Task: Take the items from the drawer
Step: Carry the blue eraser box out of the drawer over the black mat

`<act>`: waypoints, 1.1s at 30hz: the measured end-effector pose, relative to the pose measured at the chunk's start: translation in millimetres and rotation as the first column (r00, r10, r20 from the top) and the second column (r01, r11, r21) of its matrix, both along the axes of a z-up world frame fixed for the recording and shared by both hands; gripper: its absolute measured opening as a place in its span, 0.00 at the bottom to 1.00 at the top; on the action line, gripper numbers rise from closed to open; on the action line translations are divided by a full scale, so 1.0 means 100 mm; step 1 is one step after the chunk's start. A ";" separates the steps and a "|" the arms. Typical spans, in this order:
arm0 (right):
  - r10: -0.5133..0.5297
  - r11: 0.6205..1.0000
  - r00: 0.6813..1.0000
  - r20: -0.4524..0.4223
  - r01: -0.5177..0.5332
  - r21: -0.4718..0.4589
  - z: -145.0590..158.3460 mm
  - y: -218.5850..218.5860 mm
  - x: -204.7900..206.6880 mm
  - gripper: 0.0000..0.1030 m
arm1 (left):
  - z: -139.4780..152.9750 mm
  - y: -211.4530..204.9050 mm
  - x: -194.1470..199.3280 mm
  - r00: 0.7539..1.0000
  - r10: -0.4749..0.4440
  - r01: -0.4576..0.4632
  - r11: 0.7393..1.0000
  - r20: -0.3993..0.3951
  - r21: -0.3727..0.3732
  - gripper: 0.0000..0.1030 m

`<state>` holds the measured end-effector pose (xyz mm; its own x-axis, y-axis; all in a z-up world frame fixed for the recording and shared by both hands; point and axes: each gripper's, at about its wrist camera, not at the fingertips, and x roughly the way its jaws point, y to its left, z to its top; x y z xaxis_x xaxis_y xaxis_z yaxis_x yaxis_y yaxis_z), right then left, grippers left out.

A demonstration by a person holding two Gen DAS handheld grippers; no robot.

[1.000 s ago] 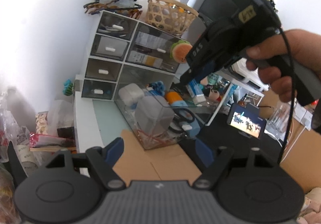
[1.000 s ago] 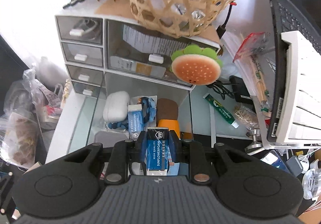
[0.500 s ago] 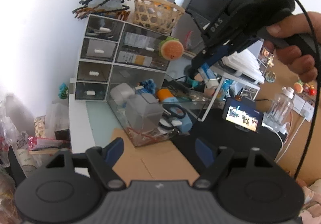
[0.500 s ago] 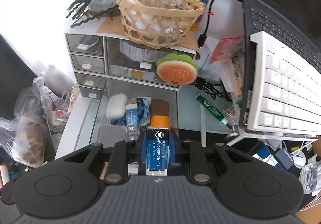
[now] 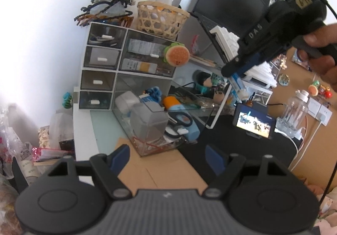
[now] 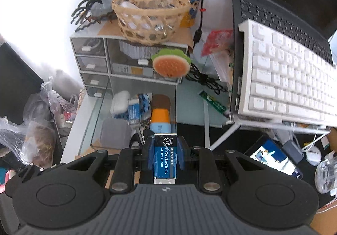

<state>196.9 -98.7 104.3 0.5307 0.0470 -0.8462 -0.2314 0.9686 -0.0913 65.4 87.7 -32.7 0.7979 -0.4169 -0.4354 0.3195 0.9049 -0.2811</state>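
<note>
One item is out of the clear pulled-out acrylic drawer (image 6: 99,108): the blue-sleeved white block eraser (image 6: 165,158) sits clamped between the blue pads of the right gripper (image 6: 165,156), lifted above the drawer's near right corner, while the left gripper (image 5: 168,156) waits on the near side with its jaws apart and nothing in them. The step in hand looks like carrying the eraser off to a set-down spot, and doing it well calls for a steady squeeze on the sleeve's flat sides, a level carry past the white keyboard (image 6: 288,85) on its stand, and release only once the eraser rests on a surface. The grey box (image 5: 147,119), white earbud case (image 6: 120,101) and orange-and-blue figure (image 6: 160,118) lie in the drawer
</note>
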 end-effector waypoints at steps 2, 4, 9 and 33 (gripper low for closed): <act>-0.006 1.000 1.000 -0.012 0.006 0.006 -0.05 -0.03 0.00 0.25 | 0.00 0.00 0.00 1.000 0.001 -0.001 1.000 0.001 0.003 0.79; -0.012 1.000 1.000 -0.024 0.013 0.012 -0.10 -0.06 -0.01 0.25 | 0.00 -0.01 -0.01 1.000 0.000 0.000 1.000 0.001 0.006 0.79; -0.027 0.999 0.998 -0.054 0.029 0.028 -0.21 -0.14 -0.01 0.25 | 0.00 -0.02 -0.02 1.000 -0.006 0.006 1.000 0.002 0.014 0.80; -0.100 0.993 0.978 -0.185 0.111 0.049 -0.85 -0.39 0.06 0.25 | -0.07 -0.01 0.04 1.000 -0.009 0.009 1.000 -0.014 0.010 0.86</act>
